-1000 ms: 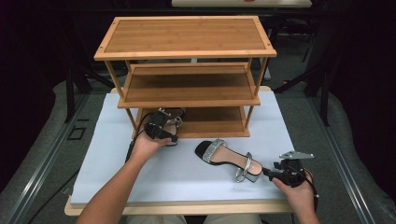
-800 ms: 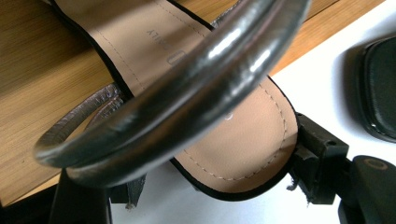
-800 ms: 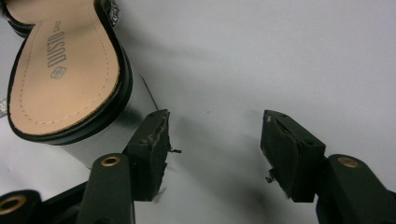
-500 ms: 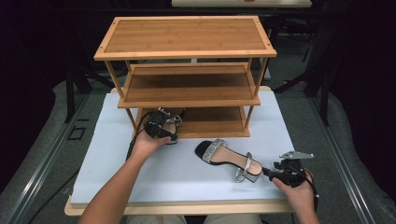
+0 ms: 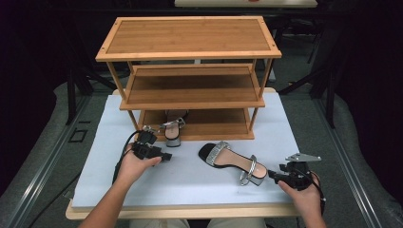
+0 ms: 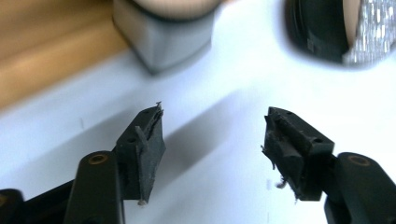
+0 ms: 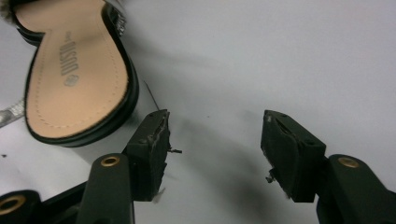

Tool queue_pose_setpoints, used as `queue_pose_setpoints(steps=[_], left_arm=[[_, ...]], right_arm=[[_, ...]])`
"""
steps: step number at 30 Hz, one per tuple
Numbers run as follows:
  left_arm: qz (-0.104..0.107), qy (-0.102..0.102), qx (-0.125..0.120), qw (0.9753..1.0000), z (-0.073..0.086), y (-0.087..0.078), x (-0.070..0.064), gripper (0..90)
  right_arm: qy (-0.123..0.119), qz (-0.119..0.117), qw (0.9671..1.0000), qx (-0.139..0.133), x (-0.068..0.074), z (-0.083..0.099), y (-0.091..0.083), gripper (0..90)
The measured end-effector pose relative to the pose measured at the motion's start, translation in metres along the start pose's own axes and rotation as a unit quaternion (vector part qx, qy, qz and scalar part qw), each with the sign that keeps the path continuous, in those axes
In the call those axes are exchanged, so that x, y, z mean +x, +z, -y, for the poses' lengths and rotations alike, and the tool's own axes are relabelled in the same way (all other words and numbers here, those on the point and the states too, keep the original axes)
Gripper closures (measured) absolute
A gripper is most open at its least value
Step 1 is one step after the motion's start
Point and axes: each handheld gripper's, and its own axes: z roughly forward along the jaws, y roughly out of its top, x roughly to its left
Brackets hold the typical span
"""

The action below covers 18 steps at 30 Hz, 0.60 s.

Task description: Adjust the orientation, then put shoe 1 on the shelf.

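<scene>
A dark printed brand stamp runs along the tan insole of the sandal [image 7: 74, 79], up and left of the right hand-held gripper [image 7: 212, 140]; its letters are too blurred to read.

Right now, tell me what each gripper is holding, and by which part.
Nothing is held. The left gripper and the right gripper are both open over the white mat, with bare mat between their jaws.

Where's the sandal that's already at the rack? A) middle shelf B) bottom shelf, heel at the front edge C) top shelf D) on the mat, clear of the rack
B: the sandal lies on the bottom shelf of the rack with its grey block heel at the front edge, by the open left gripper; top and middle shelves are bare.
</scene>
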Motion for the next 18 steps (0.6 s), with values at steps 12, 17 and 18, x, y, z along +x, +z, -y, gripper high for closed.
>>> queue_pose_setpoints(steps=[12,17,18], left_arm=[[-0.006,0.020,0.028,0.9994,0.036,-0.026,0.001,40.9],[-0.007,0.015,0.019,0.9997,0.037,-0.036,0.007,40.8],[-0.006,0.015,0.020,0.9997,0.037,-0.037,0.008,40.8]], right_arm=[[-0.015,-0.007,0.9997,-0.019,0.007,-0.015,-0.015,41.6],[-0.014,-0.016,0.9995,-0.024,0.004,-0.023,-0.021,41.7],[-0.016,-0.019,0.9994,-0.022,0.005,-0.024,-0.022,41.7]])
